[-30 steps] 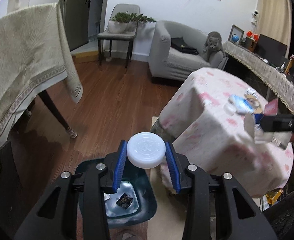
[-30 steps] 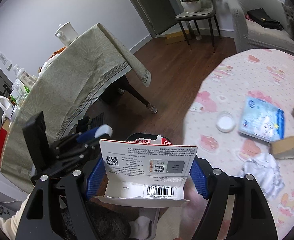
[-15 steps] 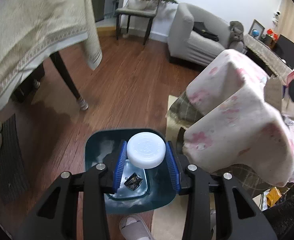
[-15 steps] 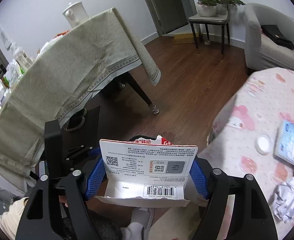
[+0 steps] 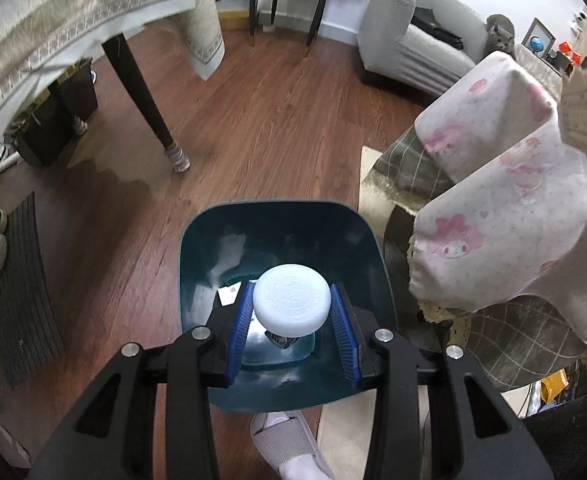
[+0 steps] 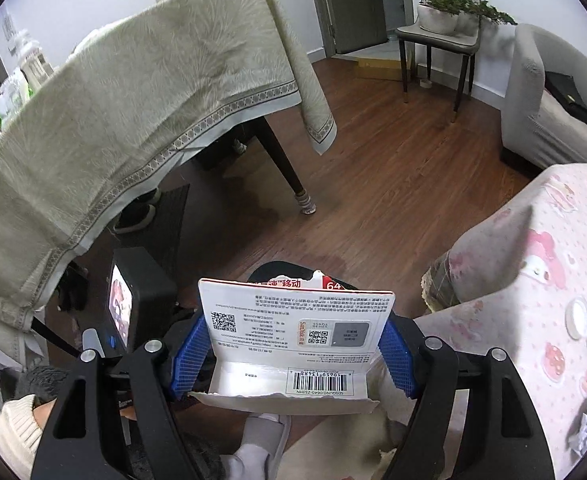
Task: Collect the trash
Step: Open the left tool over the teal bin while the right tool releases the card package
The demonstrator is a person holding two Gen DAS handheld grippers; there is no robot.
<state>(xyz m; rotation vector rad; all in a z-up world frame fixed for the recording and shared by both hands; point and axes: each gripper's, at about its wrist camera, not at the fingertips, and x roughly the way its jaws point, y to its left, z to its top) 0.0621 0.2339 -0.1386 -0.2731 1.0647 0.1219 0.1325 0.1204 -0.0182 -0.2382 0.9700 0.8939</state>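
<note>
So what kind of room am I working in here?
Most likely a home living and dining room: a grey sofa with a cat on its arm, a dining table under a beige tablecloth, wood flooring, and a dark teal trash bin on the floor beside a cloth-covered table.

Soft, even indoor light fills both views. Pale glare patches sit inside the trash bin (image 5: 285, 240), and a dark shadow pools on the wooden floor (image 6: 373, 184) beneath the draped bench (image 6: 141, 100). Fisheye bending and black vignette crowd the edges; the bin's surroundings look slightly motion-blurred.
</note>
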